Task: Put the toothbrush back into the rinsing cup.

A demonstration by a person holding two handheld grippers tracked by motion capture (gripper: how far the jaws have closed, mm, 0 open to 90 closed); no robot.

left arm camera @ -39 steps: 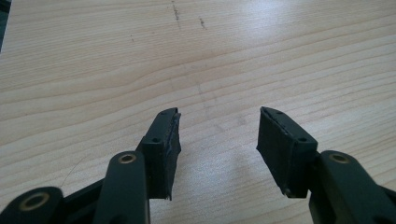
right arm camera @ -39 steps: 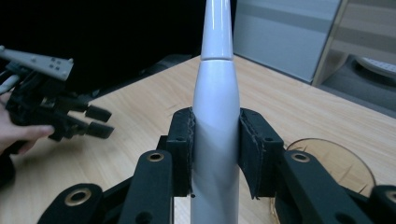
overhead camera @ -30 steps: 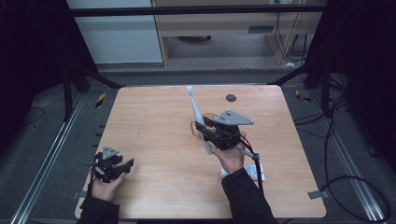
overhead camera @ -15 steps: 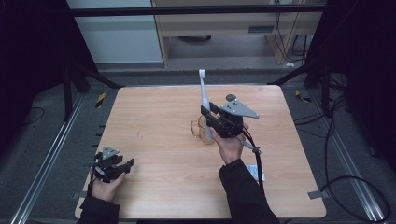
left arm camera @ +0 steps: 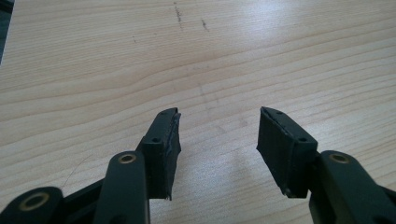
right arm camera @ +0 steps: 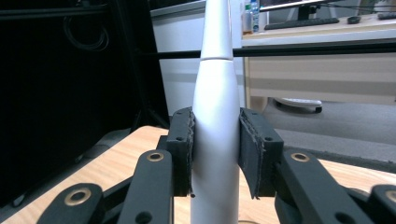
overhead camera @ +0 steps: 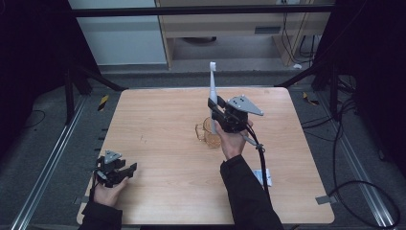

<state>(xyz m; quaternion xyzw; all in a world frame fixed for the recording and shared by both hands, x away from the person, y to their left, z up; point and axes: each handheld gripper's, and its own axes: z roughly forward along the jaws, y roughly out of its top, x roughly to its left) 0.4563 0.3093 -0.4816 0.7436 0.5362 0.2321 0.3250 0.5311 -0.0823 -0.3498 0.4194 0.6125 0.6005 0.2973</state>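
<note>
I have the right gripper [overhead camera: 214, 111] lifted above the middle of the table [overhead camera: 158, 124], and its jaws are pinching the white electric toothbrush [overhead camera: 213, 91] by the thick lower part of the handle. In the right gripper view the two black pads press against both sides of that white body [right arm camera: 215, 140], which runs straight up between them and narrows toward the top. From the high view the toothbrush stands close to upright, its brush head pointing to 12 o'clock, toward the far edge of the table. Directly under the gripper, at about 6 o'clock from the brush, sits a clear glass cup [overhead camera: 209, 132] with a handle on the wood; I cannot tell whether the bottom end of the toothbrush touches it, since the gripper hides that spot.

My left gripper [overhead camera: 125, 171] rests low at the near left corner of the table, at roughly 8 o'clock from the cup and well apart from it. In the left gripper view its jaws [left arm camera: 217, 147] are spread wide over bare wood with nothing between them.

A small white and blue packet [overhead camera: 262, 176] lies at 4 o'clock from the cup, beside my right sleeve.
</note>
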